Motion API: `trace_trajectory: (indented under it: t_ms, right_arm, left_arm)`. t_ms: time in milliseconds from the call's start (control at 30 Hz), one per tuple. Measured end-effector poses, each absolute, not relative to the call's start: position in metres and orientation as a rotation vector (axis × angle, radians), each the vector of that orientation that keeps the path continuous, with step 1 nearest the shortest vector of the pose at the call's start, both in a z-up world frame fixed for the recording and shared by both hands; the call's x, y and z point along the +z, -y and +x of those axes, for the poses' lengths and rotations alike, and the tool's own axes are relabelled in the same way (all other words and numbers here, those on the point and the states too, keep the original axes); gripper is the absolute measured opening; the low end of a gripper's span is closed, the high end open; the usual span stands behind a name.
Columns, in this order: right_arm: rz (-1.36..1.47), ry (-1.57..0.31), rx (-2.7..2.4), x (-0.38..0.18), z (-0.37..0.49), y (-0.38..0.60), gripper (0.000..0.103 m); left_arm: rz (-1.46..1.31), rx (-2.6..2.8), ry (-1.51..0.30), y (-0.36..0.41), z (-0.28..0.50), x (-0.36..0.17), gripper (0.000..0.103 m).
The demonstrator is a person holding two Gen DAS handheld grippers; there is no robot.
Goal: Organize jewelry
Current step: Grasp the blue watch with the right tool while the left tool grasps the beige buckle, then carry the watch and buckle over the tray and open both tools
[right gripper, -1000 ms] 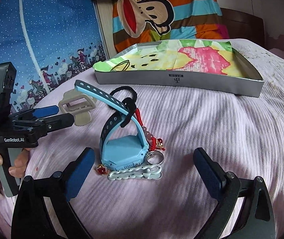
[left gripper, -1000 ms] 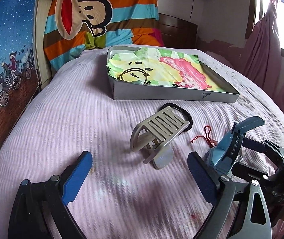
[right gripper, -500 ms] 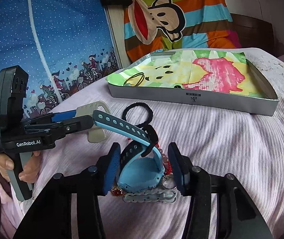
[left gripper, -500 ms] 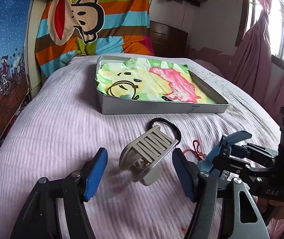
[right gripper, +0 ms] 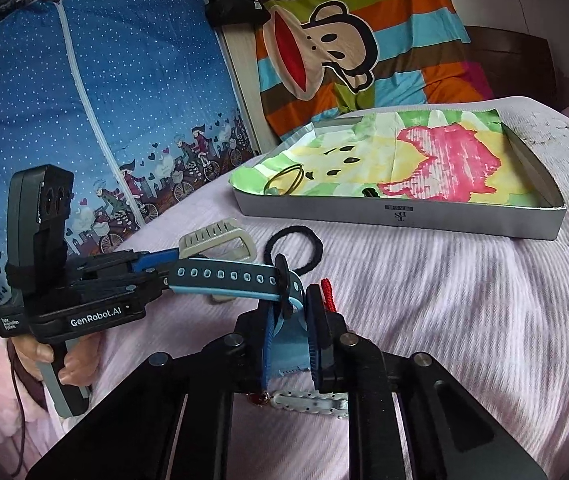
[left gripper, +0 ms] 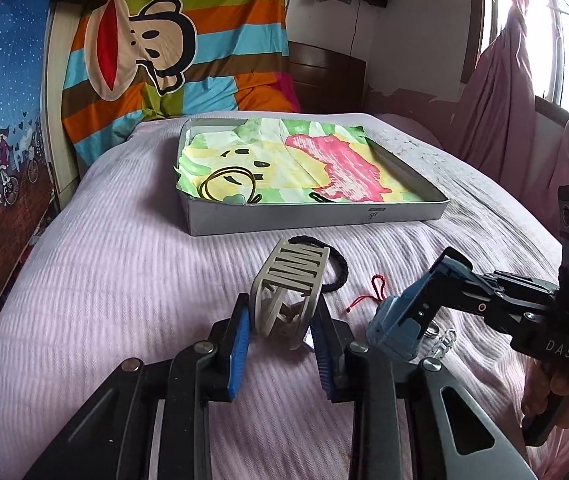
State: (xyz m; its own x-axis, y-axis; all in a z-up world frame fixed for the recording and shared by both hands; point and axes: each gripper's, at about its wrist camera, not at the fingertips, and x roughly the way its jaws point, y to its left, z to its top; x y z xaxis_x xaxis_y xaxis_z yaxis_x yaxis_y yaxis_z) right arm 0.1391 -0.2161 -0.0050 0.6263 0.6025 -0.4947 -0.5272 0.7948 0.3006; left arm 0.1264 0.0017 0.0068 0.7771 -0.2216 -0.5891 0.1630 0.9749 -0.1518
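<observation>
A grey hair claw clip [left gripper: 292, 276] stands tipped up on the pink bedspread, between the blue pads of my left gripper [left gripper: 280, 310]. The jaws are closing and both pads touch its sides. My right gripper [right gripper: 290, 312] is shut on the body of a blue watch [right gripper: 288, 340], whose strap sticks out to the left. In the left wrist view that watch [left gripper: 396, 328] sits at the right gripper's [left gripper: 424, 296] tips. A grey tray [left gripper: 316, 216] lined with colourful paper lies beyond, holding a gold bangle [left gripper: 226, 184] and a black hairpin [left gripper: 320, 197].
A black hair tie [left gripper: 338, 276] lies behind the clip, a red cord bracelet [left gripper: 376, 286] beside it. Under the watch lie a white chain piece [right gripper: 308, 402] and a red gem [right gripper: 260, 400]. A striped monkey blanket [left gripper: 156, 48] hangs at the headboard. Curtains [left gripper: 504, 112] hang right.
Both grippers stood wide open and have closed. The left one closed around the hair clip, which tipped upright. The right one closed on the blue watch.
</observation>
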Motion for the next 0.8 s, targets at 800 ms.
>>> trace_trajectory:
  t_ms: [800]
  right_arm:
    - [0.183, -0.491, 0.428, 0.05, 0.236, 0.219, 0.013]
  left_arm:
    - [-0.25, -0.102, -0.547, 0.004, 0.198, 0.055, 0.027]
